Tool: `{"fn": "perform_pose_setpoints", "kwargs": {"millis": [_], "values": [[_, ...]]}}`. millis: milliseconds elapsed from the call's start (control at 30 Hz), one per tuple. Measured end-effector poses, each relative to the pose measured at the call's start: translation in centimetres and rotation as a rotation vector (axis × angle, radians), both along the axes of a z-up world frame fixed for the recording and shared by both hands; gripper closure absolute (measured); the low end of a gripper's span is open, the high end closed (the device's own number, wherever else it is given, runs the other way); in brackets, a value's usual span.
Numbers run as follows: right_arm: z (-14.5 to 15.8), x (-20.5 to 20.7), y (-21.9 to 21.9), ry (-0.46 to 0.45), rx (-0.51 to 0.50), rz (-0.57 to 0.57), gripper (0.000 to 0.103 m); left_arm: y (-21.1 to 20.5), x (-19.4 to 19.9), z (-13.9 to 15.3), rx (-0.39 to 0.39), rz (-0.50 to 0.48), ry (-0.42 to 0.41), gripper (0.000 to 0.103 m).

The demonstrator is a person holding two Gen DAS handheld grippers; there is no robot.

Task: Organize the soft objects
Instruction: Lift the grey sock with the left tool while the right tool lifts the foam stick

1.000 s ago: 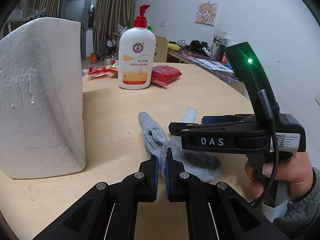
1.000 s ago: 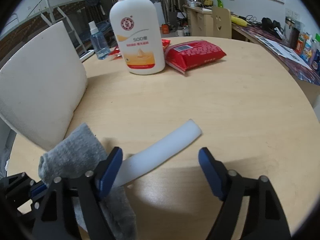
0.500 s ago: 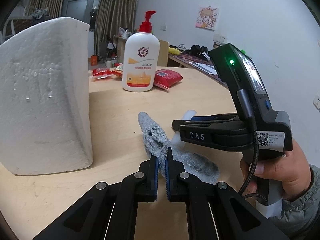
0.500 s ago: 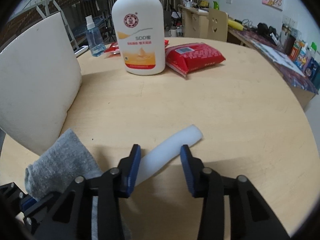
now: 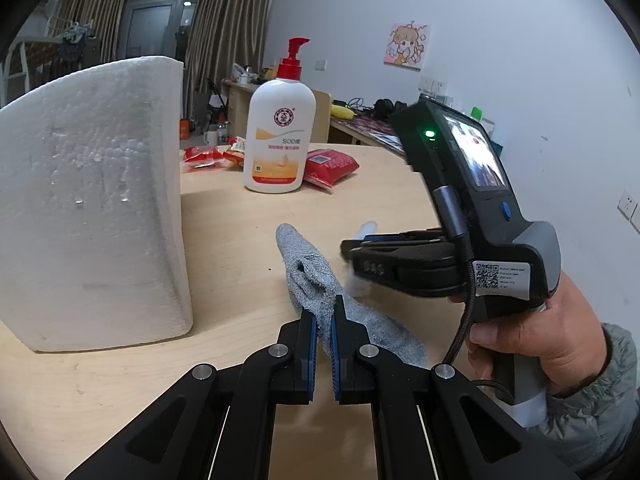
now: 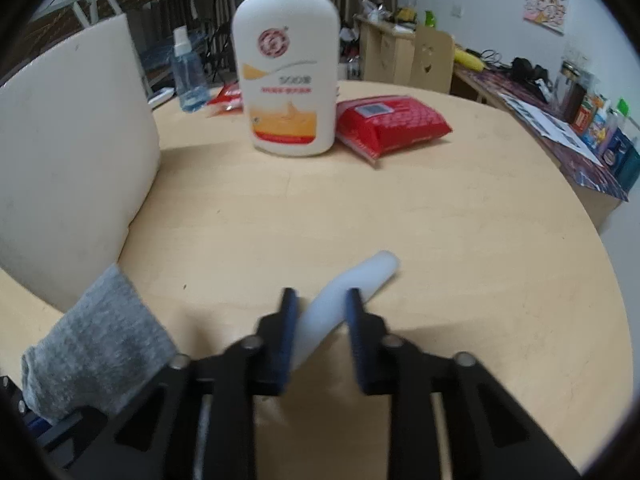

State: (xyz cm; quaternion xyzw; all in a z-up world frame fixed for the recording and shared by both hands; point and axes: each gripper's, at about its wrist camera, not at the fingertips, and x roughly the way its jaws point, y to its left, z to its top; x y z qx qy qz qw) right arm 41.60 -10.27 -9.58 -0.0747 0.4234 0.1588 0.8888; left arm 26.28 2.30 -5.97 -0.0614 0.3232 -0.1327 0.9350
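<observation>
Narrowed since a second ago: right gripper [image 6: 320, 308] closing around white foam tube [image 6: 352, 280], contact blurred. Left gripper [image 5: 324, 320] clamped on grey sock [image 5: 308, 272]; person's hand [image 5: 532, 332] seen only from left wrist.

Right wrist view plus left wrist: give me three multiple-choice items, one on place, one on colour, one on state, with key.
1. Where is the red packet?
A. beside the pump bottle
B. on the foam block
C. in the left tongs

2. What colour is the sock?
A. red
B. grey
C. blue

3. What lies between the pads of the right tongs?
A. nothing
B. the sock
C. the white tube

Key: 1 A, the packet lies by the bottle's base on the table. 2 B, grey knit shows in both views. 3 C, the closing tongs straddle the tube; the left tongs pinch the sock.
</observation>
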Motion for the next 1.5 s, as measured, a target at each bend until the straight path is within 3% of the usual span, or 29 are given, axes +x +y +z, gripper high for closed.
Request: {"fn": "perform_pose_setpoints", "kwargs": {"millis": [100, 233, 433, 500, 633, 667, 900, 967, 1033, 1200, 1333, 1367, 1433, 1500], "values": [[0.4, 0.2, -1.6, 0.009, 0.084, -0.014, 0.089, 0.1, 0.0, 0.1, 0.000, -0.001, -0.005, 0.097], [1.0, 0.1, -3.2, 0.015, 0.161, -0.017, 0.091, 0.1, -0.1, 0.1, -0.002, -0.003, -0.005, 0.097], [2.0, -0.6, -3.4, 0.004, 0.197, -0.004, 0.094, 0.1, -0.3, 0.4, 0.000, 0.003, -0.015, 0.097], [1.9, -0.8, -3.0, -0.017, 0.164, 0.007, 0.094, 0.3, -0.5, 0.5, -0.004, 0.013, -0.022, 0.097], [0.8, -0.2, -2.5, 0.052, 0.128, -0.013, 0.093, 0.4, -0.7, 0.5, 0.002, 0.019, -0.022, 0.097], [0.6, -0.2, -2.0, 0.035, 0.085, -0.025, 0.093, 0.4, -0.7, 0.5, 0.004, 0.021, -0.022, 0.097], [0.3, 0.0, -1.4, 0.034, 0.031, -0.027, 0.089, 0.9, -1.2, 0.9, 0.002, 0.027, -0.036, 0.097], [0.4, -0.1, -1.4, 0.030, 0.030, -0.029, 0.082, 1.1, -1.4, 0.9, -0.001, 0.033, -0.040, 0.097], [0.4, -0.2, -1.3, 0.035, 0.030, -0.029, 0.055, 1.3, -1.4, 0.9, -0.004, 0.035, -0.042, 0.097], [-0.1, -0.3, -0.8, 0.045, 0.030, -0.017, 0.051, 1.6, -1.6, 0.7, -0.007, 0.040, -0.041, 0.097], [-0.3, -0.4, 0.0, 0.028, -0.021, -0.012, 0.054, 1.8, -1.6, 0.8, -0.011, 0.040, -0.044, 0.097], [-0.3, -0.5, 0.1, 0.025, -0.027, -0.010, 0.058, 1.8, -1.6, 0.8, -0.012, 0.042, -0.045, 0.097], [-0.2, -0.5, 0.4, 0.010, -0.047, -0.006, 0.081, 1.9, -1.7, 0.8, -0.014, 0.044, -0.046, 0.097], [-0.2, -0.4, 0.1, 0.003, -0.037, 0.002, 0.082, 1.9, -1.8, 0.9, -0.016, 0.042, -0.049, 0.097]]}}
